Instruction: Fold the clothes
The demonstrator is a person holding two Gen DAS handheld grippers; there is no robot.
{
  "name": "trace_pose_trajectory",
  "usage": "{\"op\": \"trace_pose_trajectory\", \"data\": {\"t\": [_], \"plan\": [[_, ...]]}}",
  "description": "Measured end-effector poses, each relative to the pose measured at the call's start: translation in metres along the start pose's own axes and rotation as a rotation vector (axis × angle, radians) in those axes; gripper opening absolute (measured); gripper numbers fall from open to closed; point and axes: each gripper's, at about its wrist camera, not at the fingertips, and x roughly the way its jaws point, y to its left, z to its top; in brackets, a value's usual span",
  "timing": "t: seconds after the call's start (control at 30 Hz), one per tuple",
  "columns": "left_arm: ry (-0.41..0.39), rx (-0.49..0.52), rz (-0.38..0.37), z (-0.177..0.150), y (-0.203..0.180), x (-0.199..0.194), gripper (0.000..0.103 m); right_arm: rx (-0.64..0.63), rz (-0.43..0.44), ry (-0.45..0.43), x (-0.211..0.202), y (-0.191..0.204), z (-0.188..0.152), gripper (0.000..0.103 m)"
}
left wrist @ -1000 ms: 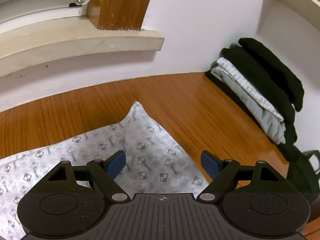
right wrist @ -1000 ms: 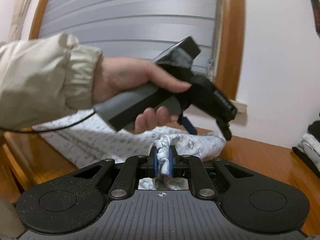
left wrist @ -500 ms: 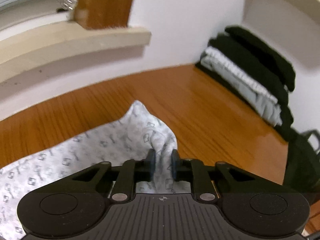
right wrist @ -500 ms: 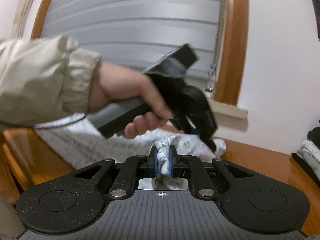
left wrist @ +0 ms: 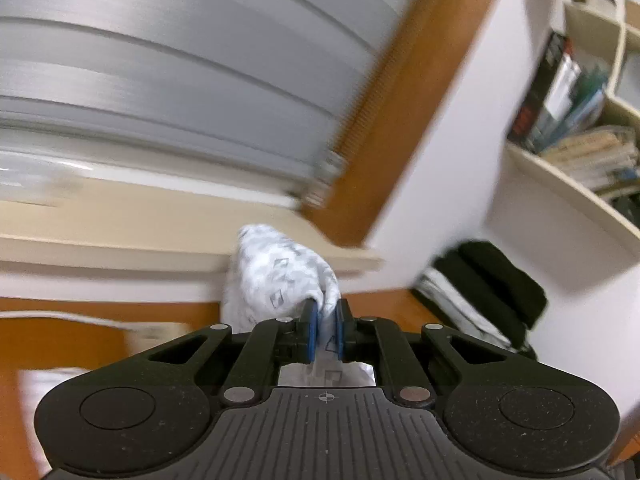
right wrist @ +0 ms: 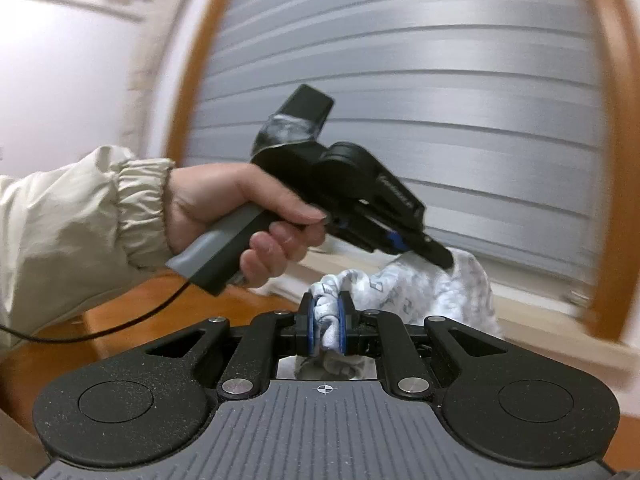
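Both hand-held grippers are clamped on the same patterned white garment [left wrist: 276, 280]. The left hand-held gripper [left wrist: 325, 334] pinches a bunched corner between its blue pads; the right hand-held gripper [right wrist: 325, 332] pinches a rolled edge. The cloth is lifted off the wooden counter [left wrist: 60, 336], w/ the rest hanging out of sight below.

Risks, as I judge them:
- Both grips hold only a small wad of fabric, so a quick pull apart could slip a corner free and the fold would have to restart.
- Bunched corners, not flat edges, probably give a crooked or creased fold when laid down.
- Frames are motion-blurred, so a fast swing could drag the cloth against the window sill [left wrist: 160, 236].

View differences: the left wrist cam shows the stack of folded clothes [left wrist: 480, 292] by the wall and a bookshelf [left wrist: 580, 128]; the right doesn't. The right wrist cam shows the person's left hand [right wrist: 240, 208] and sleeve, plus the left tool from outside, its tip in the cloth.
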Motion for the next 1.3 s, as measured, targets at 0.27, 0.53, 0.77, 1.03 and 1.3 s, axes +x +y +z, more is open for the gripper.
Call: {"op": "trace_pose_trajectory", "data": {"t": [0.27, 0.53, 0.77, 1.03, 1.3], "plan": [[0.077, -0.198, 0.288, -0.051, 0.137, -0.046, 0.033, 0.001, 0.206, 0.204, 0.107, 0.074, -0.035, 0.018], [0.007, -0.177, 0.292, -0.061, 0.148, -0.066, 0.068, 0.142, 0.231, 0.220, 0.078, 0.037, -0.048, 0.050], [0.028, -0.012, 0.250, -0.057, 0.103, -0.027, 0.074, 0.240, 0.093, 0.255, 0.042, -0.017, -0.078, 0.049], [0.098, 0.080, 0.250, -0.068, 0.084, 0.001, 0.075, -0.008, 0.086, 0.389, 0.042, 0.010, -0.095, 0.048], [0.118, 0.092, 0.210, -0.073, 0.070, 0.002, 0.077, -0.105, -0.183, 0.505, 0.029, -0.064, -0.109, 0.047]]}}
